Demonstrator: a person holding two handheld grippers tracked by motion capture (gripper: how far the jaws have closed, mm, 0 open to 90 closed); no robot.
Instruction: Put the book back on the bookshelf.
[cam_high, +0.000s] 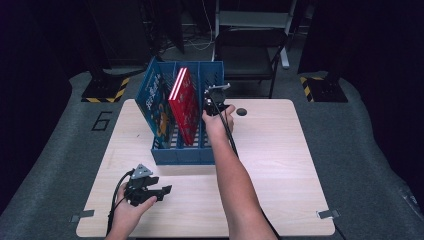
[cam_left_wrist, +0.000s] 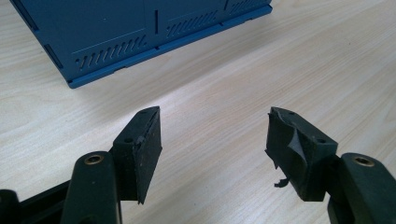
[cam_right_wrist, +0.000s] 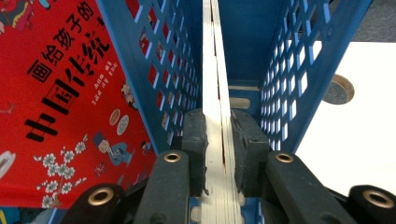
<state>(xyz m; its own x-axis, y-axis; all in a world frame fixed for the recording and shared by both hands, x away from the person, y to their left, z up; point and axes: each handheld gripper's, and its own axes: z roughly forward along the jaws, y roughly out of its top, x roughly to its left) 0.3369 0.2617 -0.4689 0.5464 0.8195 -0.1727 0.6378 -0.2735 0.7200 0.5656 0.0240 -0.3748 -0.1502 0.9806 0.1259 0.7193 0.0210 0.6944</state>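
A blue file rack (cam_high: 182, 150) with three compartments is taken as the landmark; it stands on the wooden table (cam_high: 280, 165). The right gripper (cam_right_wrist: 218, 140) is seen clenched on a thin book (cam_right_wrist: 215, 93), held edge-on inside the rack's rightmost compartment; only the pale page edges are shown in the right gripper view, so its cover cannot be made out. In the high view this book is largely hidden behind the right hand (cam_high: 218, 120) and the rack's wall. A red book (cam_high: 183, 102) is leant in the middle compartment, its lower part hidden by the rack's front, and a blue book (cam_high: 156, 102) is leant in the left one. The left gripper (cam_left_wrist: 215, 140) is held just above the table in front of the rack, well apart from it, its jaws parted and empty. A torn pad (cam_left_wrist: 285, 149) is seen on one jaw.
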